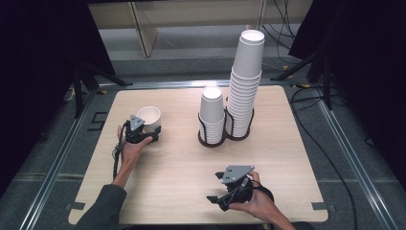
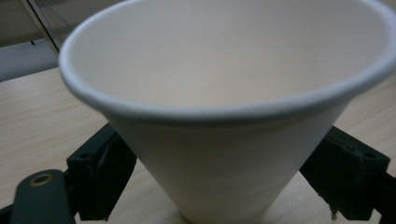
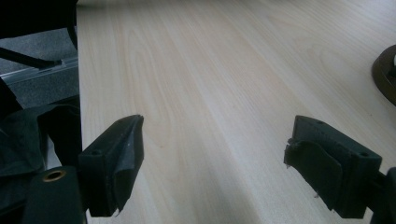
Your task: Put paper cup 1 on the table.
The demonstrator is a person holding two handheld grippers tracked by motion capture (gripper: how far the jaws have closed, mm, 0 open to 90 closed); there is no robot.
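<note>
A single white paper cup [image 1: 149, 115] stands upright on the left part of the wooden table [image 1: 182, 163]. My left gripper [image 1: 152, 132] reaches it from the near side. In the left gripper view the cup [image 2: 224, 93] sits between the two black jaws, whose pads [image 2: 114, 156] lie against its lower wall on both sides, so the gripper [image 2: 226, 144] is shut on it. My right gripper [image 1: 214, 187] rests low near the table's front edge and points left. Its jaws stand wide open [image 3: 215, 135] over bare wood, holding nothing.
Two stacks of white paper cups stand in black wire holders at the table's middle back: a short stack [image 1: 212, 115] and a tall stack [image 1: 245, 81] beside it on the right. One holder's dark base [image 3: 385, 72] shows at the right edge of the right gripper view.
</note>
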